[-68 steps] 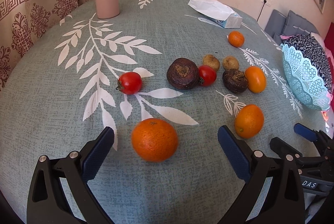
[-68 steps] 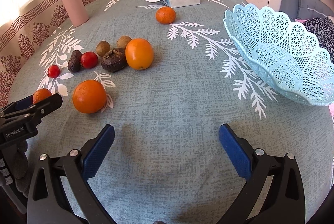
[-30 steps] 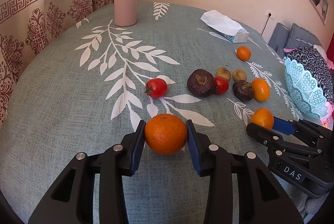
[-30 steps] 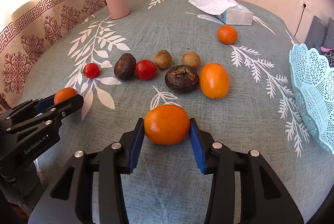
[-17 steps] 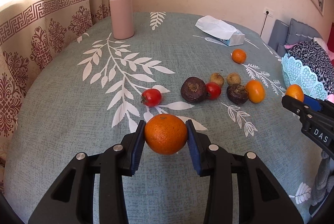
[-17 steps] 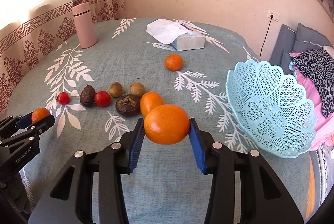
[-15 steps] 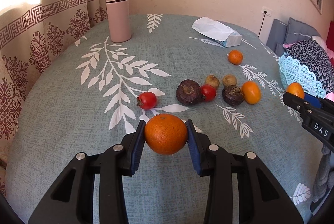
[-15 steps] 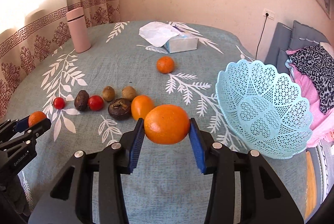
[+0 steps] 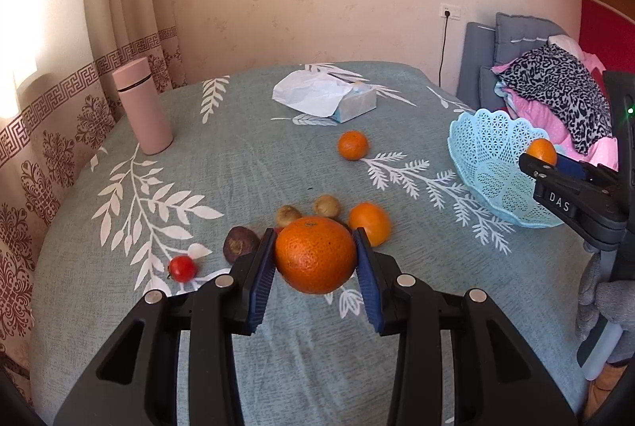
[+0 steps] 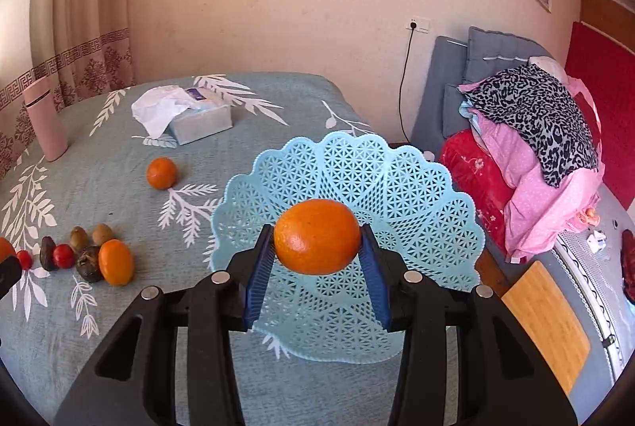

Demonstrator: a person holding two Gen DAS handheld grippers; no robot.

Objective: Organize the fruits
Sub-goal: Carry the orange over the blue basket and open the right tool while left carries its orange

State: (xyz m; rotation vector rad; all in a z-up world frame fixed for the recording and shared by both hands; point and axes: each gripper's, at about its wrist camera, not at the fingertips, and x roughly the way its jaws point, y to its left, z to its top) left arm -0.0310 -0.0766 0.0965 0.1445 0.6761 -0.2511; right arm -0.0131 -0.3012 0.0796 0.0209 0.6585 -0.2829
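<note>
- the left gripper (image 9: 316,265) clamps a round, pebbly-skinned orange (image 9: 315,254) between its blue pads, lifted above the grey-green leaf-print tablecloth (image 9: 246,164).
- the right gripper (image 10: 317,251) grips a smooth round orange fruit (image 10: 316,236), held over the pale blue lattice plastic basket (image 10: 397,188).
- on the cloth lie a small mandarin (image 9: 353,145), an oval orange fruit (image 9: 370,222), two brownish kiwis (image 9: 307,210), a dark wrinkled fruit (image 9: 239,248) and a red tomato (image 9: 182,268).

Your frames were bright and sharp, daylight entering through the curtain (image 9: 59,77) at left. Fisheye bending and dark vignetting marked the corners.
</note>
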